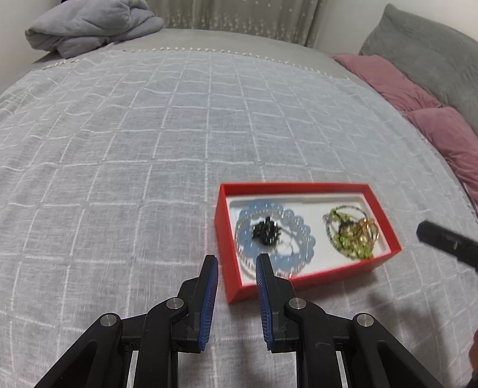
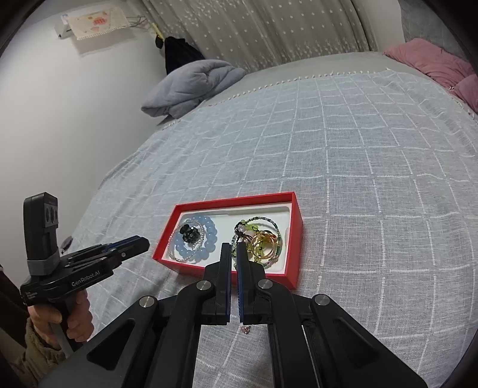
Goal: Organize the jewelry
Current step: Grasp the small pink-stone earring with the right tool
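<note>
A red box (image 1: 222, 226) (image 2: 295, 238) with a white liner lies on the bed. Its left part holds a pale blue bead bracelet (image 1: 294, 216) (image 2: 206, 250) with a black piece (image 1: 266, 232) (image 2: 188, 232) in its middle. Its right part holds green bead strands (image 1: 348, 241) (image 2: 254, 228) and gold rings (image 1: 367, 229) (image 2: 263, 243). My left gripper (image 1: 237, 261) (image 2: 140, 240) is open and empty, over the box's near left corner. My right gripper (image 2: 235, 247) is nearly shut with nothing visibly between its fingers, above the box's near edge. A small reddish jewelry piece (image 2: 245, 329) lies on the bedspread beneath the right gripper.
The bed has a grey checked bedspread (image 1: 149, 149) (image 2: 373, 179). A folded grey blanket (image 1: 89, 27) (image 2: 191, 86) lies at the far end. Pink pillows (image 1: 433, 119) (image 2: 433, 65) and a grey cushion (image 1: 424, 47) are at the right. The right gripper's finger (image 1: 445, 241) shows at the left view's edge.
</note>
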A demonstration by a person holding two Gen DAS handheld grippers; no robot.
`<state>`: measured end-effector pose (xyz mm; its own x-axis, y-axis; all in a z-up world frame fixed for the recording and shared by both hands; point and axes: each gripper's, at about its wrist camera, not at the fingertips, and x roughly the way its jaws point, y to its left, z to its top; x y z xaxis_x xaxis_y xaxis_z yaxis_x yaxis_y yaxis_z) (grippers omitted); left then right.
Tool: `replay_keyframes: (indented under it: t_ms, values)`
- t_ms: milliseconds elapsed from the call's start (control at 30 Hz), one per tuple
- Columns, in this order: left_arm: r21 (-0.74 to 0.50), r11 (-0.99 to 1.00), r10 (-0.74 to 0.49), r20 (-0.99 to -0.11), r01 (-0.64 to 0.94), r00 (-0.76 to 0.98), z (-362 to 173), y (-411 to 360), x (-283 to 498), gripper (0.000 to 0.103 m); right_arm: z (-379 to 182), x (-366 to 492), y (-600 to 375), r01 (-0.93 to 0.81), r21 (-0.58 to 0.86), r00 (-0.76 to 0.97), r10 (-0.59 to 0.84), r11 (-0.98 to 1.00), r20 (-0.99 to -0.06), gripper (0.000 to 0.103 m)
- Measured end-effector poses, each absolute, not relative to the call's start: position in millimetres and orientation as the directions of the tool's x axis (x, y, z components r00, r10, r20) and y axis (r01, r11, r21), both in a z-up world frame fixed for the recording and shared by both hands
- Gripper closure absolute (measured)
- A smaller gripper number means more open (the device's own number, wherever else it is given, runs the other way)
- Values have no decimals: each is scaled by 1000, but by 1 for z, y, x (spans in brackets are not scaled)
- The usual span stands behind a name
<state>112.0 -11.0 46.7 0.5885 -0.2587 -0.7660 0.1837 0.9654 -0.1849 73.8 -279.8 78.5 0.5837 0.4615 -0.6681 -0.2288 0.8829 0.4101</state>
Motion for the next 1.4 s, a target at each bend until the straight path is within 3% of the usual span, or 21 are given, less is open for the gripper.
replay_keyframes:
  t_ms: [633,733,800,833,1133,1400]
  values:
    - [-208,950,-292,-853,232,431,3,-32,97,78,70,65,-264,-278,346,505,443,896,-741,99]
    - [-215,951,-293,-856,223,425,-3,-34,97,78,61,66,-258,-295,346,454,449,891,-769,87]
    - [-231,952,-297,-854,201,426,-4,-30,98,78,51,68,-255,-292,375,403,469,880,-786,70]
    - [-245,950,-305,-853,192,424,-5,-29,98,78,48,69,-253,-291,367,391,460,884,-797,69]
    - [-350,930,-364,-831,114,420,-5,-8,100,78,27,63,-237,-339,277,314,386,899,-868,68]
    - [-353,930,-362,-832,101,421,-4,-3,106,78,6,51,-217,-417,139,285,274,898,-919,69]
